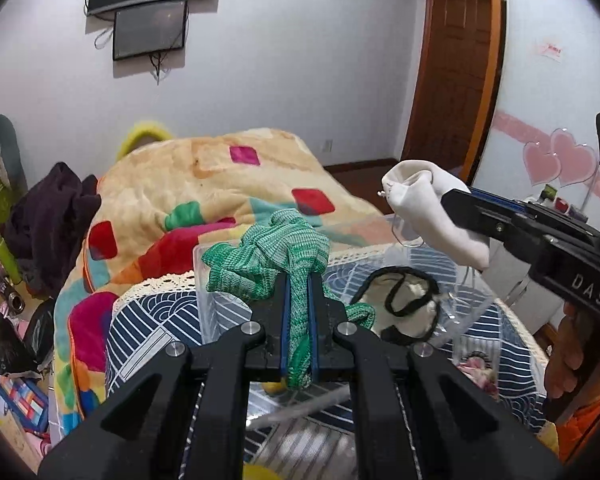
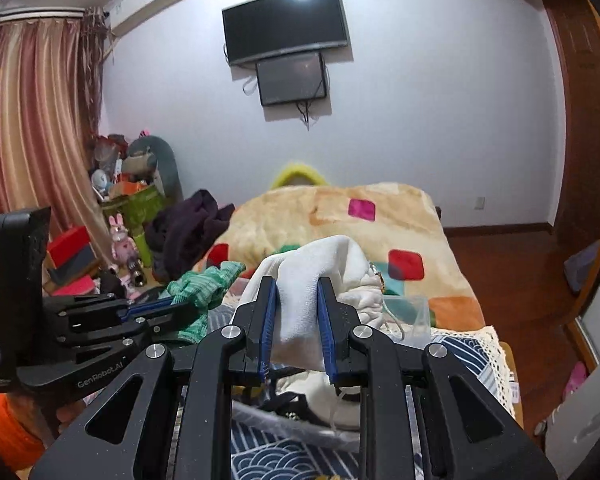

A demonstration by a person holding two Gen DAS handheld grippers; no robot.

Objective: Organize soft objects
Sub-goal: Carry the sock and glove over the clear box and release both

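My left gripper (image 1: 299, 280) is shut on a green knit cloth (image 1: 276, 248) and holds it above a clear plastic bin (image 1: 208, 292). It also shows in the right wrist view (image 2: 172, 304) at left, with the green cloth (image 2: 204, 280). My right gripper (image 2: 298, 288) is shut on a white sock (image 2: 312, 276) held above the same bin (image 2: 412, 312). In the left wrist view the right gripper (image 1: 448, 200) comes in from the right with the white sock (image 1: 432, 208). A cream item with a black cord (image 1: 404, 300) lies in the bin.
The bin stands on a blue-and-white patterned cover (image 1: 148, 320) with a lace edge. A colourful blanket (image 1: 204, 184) covers the bed behind. Dark clothing (image 1: 52, 208) and toys (image 2: 120, 240) crowd the left side. A wooden door (image 1: 456, 60) is at the right.
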